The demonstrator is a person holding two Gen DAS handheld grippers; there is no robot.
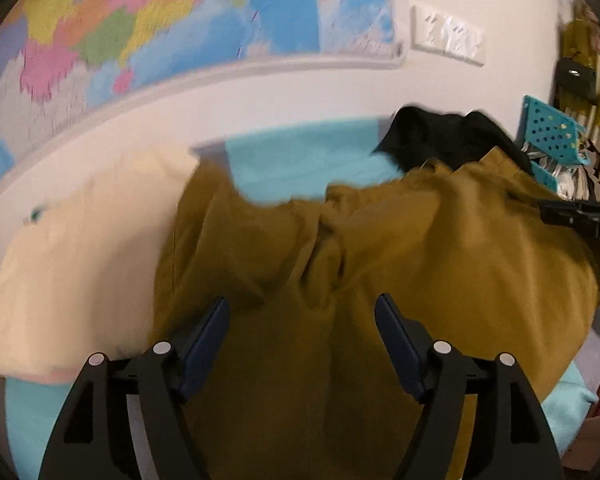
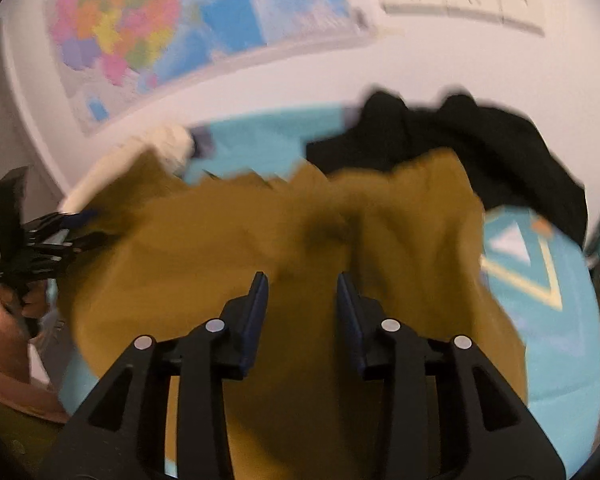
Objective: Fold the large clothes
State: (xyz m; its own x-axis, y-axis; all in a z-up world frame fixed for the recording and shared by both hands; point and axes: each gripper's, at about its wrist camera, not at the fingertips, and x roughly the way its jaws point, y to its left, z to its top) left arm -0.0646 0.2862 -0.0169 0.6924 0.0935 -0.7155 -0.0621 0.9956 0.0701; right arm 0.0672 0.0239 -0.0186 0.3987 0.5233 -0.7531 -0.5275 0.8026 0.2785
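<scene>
A large mustard-brown garment [image 1: 380, 264] lies crumpled on a light blue surface [image 1: 300, 156]; it also fills the middle of the right wrist view [image 2: 228, 236]. My left gripper [image 1: 302, 304] is open above the garment's near part, with nothing between its fingers. My right gripper [image 2: 302, 280] is open, its fingers a little closer together, above the garment's middle folds. The right gripper shows at the right edge of the left wrist view [image 1: 580, 216]. The left gripper shows at the left edge of the right wrist view [image 2: 40, 240]. Both views are blurred by motion.
A cream garment [image 1: 80, 264] lies left of the mustard one. A black garment [image 2: 460, 148] lies behind it at the right. A teal perforated basket [image 1: 552, 136] stands at the far right. A coloured map [image 1: 140, 24] hangs on the white wall behind.
</scene>
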